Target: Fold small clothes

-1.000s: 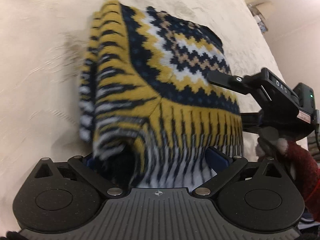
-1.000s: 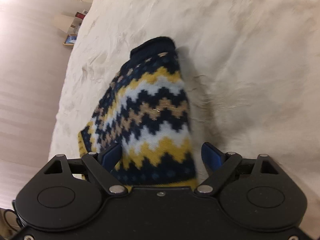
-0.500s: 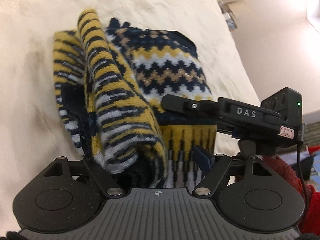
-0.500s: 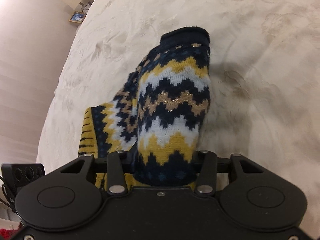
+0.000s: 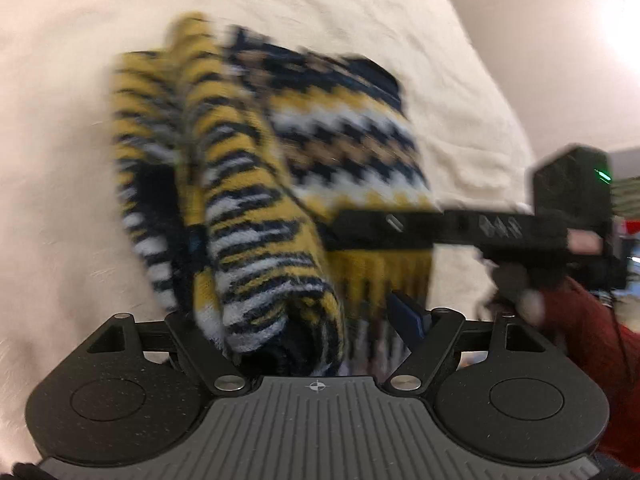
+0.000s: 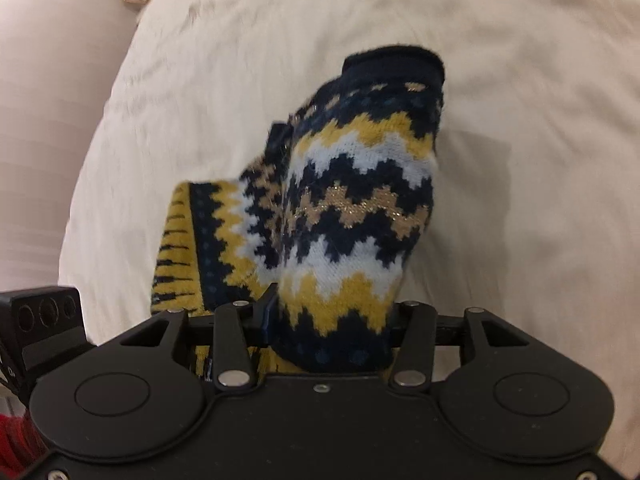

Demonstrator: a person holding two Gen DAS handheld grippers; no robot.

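Small knit sweater (image 5: 256, 200), navy/yellow/white zigzag, is partly lifted off the cream bed cover (image 5: 60, 120), with both grippers on it. Left gripper (image 5: 304, 320): jaws part open, a thick bunched roll of the striped hem sits between them; the blue pad on one side looks clear of the fabric, so whether it really pinches is unclear. Right gripper (image 6: 332, 320): jaws nearly closed, clamped on a folded layer of the zigzag panel; the navy cuff (image 6: 394, 64) points away from it. The left view is motion-blurred.

Handling, as a judgement: light, soft, thick and stretchy knit, not fragile or slippery, but it sags and bunches and layers slide over each other. Best hold is at ribbed edges or corners, pinching all layers, not mid-panel.
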